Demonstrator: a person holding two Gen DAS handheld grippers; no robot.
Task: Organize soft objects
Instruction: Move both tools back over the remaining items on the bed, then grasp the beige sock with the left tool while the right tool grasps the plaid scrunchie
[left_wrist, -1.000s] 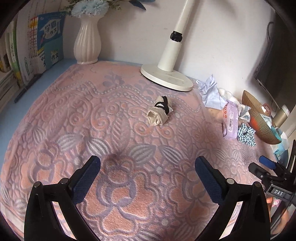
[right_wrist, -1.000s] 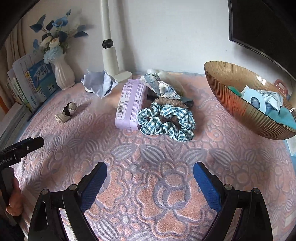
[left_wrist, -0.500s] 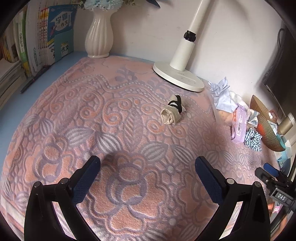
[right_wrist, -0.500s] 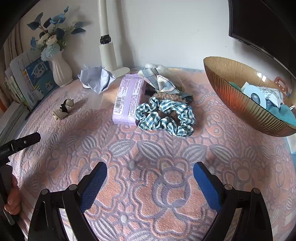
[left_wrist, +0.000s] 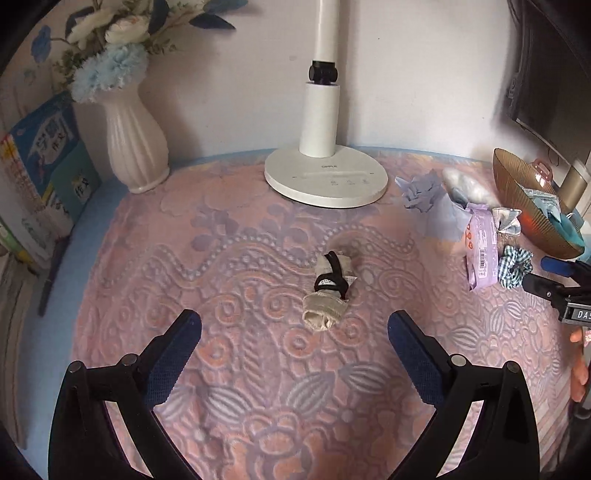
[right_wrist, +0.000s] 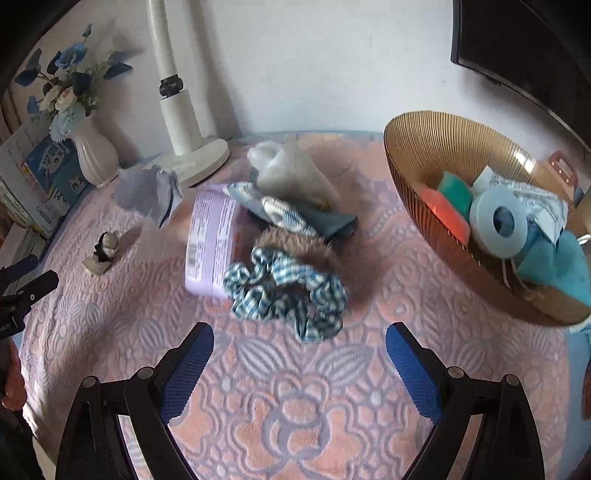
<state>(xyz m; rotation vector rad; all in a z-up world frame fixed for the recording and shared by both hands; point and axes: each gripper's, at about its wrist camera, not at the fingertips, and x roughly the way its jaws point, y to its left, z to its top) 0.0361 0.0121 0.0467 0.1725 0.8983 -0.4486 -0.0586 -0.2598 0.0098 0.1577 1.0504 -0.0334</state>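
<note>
A rolled beige cloth bundle tied with a black band (left_wrist: 328, 295) lies on the pink patterned cover, just ahead of my open left gripper (left_wrist: 293, 330). In the right wrist view that bundle (right_wrist: 103, 253) sits far left. My right gripper (right_wrist: 299, 345) is open, right in front of a green-checked scrunchie (right_wrist: 286, 291). Behind the scrunchie lie a brown furry scrunchie (right_wrist: 295, 242), a purple tissue pack (right_wrist: 210, 240), a checked cloth (right_wrist: 269, 206) and white fluff (right_wrist: 288, 173). A gold ribbed bowl (right_wrist: 436, 162) at right holds a tape roll, teal cloth and other items.
A white lamp base (left_wrist: 327, 177) and a white vase with flowers (left_wrist: 135, 147) stand at the back by the wall. Books (left_wrist: 40, 181) lean at the left. Crumpled lilac paper (left_wrist: 428, 203) lies beside the lamp. A dark monitor (right_wrist: 528, 55) hangs at the upper right.
My left gripper has swung toward the beige bundle, which now sits centred and closer. My right gripper has moved forward toward the checked scrunchie. Both stay open.
</note>
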